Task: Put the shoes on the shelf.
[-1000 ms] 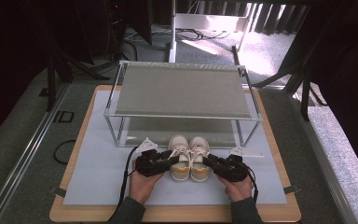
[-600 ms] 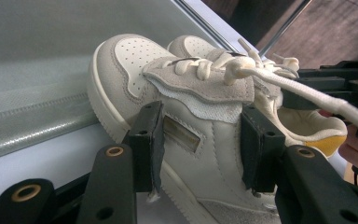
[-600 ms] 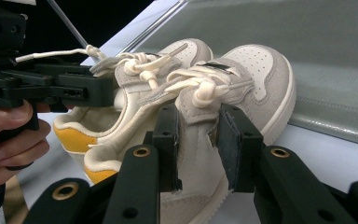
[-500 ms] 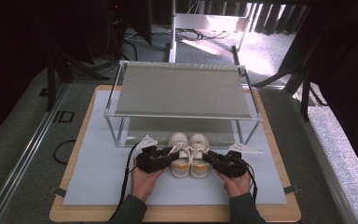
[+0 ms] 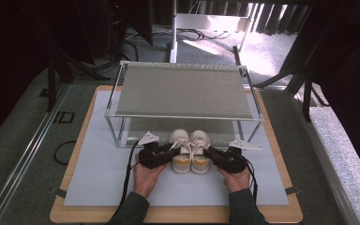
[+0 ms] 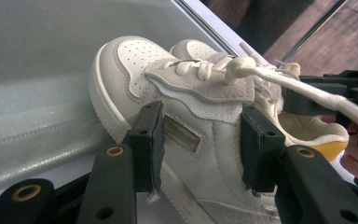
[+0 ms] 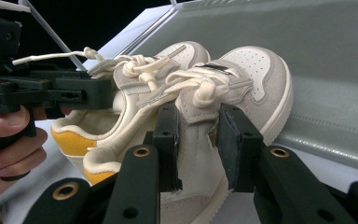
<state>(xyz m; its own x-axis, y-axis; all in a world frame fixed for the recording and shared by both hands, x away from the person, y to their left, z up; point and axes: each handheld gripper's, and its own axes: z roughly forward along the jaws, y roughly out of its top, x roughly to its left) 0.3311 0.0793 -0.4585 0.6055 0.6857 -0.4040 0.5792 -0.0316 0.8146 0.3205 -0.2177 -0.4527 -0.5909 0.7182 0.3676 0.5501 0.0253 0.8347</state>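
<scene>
Wooden table (image 5: pixel 75 187) carries a pale mat (image 5: pixel 98 178); dark floor with cables beyond.

A metal-framed rack (image 5: pixel 183 91) with a grey fabric shelf stands across the far half of the mat. Its lower shelf shows behind the shoes, and its front legs stand to either side of the shoes, farther back. The toes point at the gap under the top shelf, and the top shelf's front rail crosses just above and ahead of them.

Pair of small cream shoes with yellow heel patches sits side by side on the mat just in front of the rack, toes toward it, the two touching.

Left shoe (image 6: pixel 191 135): left gripper (image 6: pixel 200 140) comes in from its outer side, jaws clenched across the midfoot below the tongue, pads pressing both flanks.

Right shoe (image 7: pixel 223 107): right gripper (image 7: pixel 198 140) grasps it the same way, pads tight on the laced upper.

A loose lace (image 6: pixel 307 88) from the left shoe trails across the right gripper's jaws.
</scene>
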